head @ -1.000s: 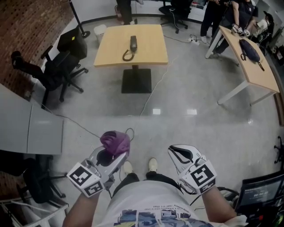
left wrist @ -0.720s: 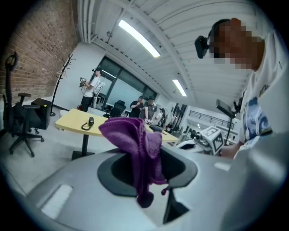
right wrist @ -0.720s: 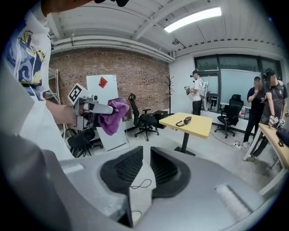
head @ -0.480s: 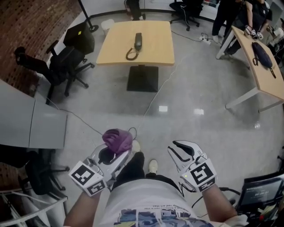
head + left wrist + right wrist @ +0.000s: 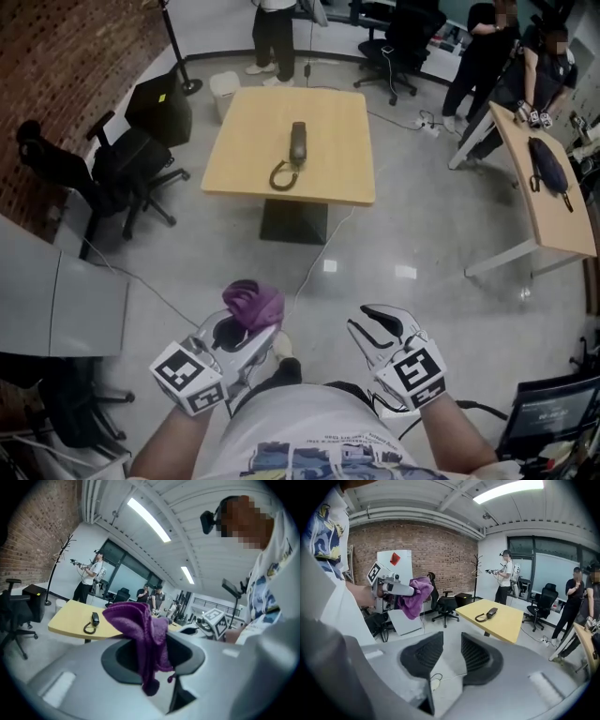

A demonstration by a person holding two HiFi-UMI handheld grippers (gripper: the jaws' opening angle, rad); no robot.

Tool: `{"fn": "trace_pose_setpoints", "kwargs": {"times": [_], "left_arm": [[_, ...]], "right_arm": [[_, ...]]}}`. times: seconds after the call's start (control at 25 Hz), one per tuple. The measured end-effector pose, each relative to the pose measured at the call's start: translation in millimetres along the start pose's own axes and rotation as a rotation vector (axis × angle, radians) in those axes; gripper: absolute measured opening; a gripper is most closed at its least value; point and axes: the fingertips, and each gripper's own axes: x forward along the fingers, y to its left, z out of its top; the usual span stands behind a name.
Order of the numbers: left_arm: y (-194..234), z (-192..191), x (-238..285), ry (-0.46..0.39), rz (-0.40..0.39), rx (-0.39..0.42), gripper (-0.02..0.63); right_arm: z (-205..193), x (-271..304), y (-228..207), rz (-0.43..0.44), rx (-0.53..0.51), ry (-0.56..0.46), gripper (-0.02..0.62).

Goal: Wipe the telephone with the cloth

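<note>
The black telephone (image 5: 297,142) lies with its coiled cord on the yellow table (image 5: 244,141), some way ahead of me across the floor. It also shows in the left gripper view (image 5: 95,618) and the right gripper view (image 5: 492,613). My left gripper (image 5: 246,314) is shut on the purple cloth (image 5: 253,302), which bunches above its jaws and hangs down between them (image 5: 143,634). My right gripper (image 5: 375,323) is beside it at the same height. Its jaws have just been opening, and they stand apart with nothing between them (image 5: 452,651).
Black office chairs (image 5: 122,164) stand left of the table, and a small white bin (image 5: 225,89) behind it. A cable (image 5: 319,248) runs across the floor from the table's base. A second table (image 5: 553,216) is at the right, with people around it. A grey cabinet (image 5: 56,291) stands at my left.
Both grippers and I have moved forward toward the yellow table, which now sits lower and larger in the head view. The right jaws have parted. The cloth stays in the left gripper.
</note>
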Motion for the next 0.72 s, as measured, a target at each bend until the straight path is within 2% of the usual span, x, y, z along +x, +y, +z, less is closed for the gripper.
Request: {"fn": "trace_pose_setpoints", "kwargs": {"times": [0.2, 0.52, 0.72], "left_arm": [[48.9, 22.2, 19.0, -0.004, 0.01, 0.018, 0.152], [103.4, 39.6, 49.1, -0.016, 0.072, -0.065, 0.152], [141.4, 55.6, 82.1, -0.007, 0.124, -0.056, 0.152]], "right_arm": [[20.4, 39.6, -40.2, -0.036, 0.019, 0.006, 0.129], [45.0, 106.3, -101.6, 0.005, 0.032, 0.041, 0.15], [58.6, 161.8, -154.6, 0.06, 0.082, 0.035, 0.179]]}}
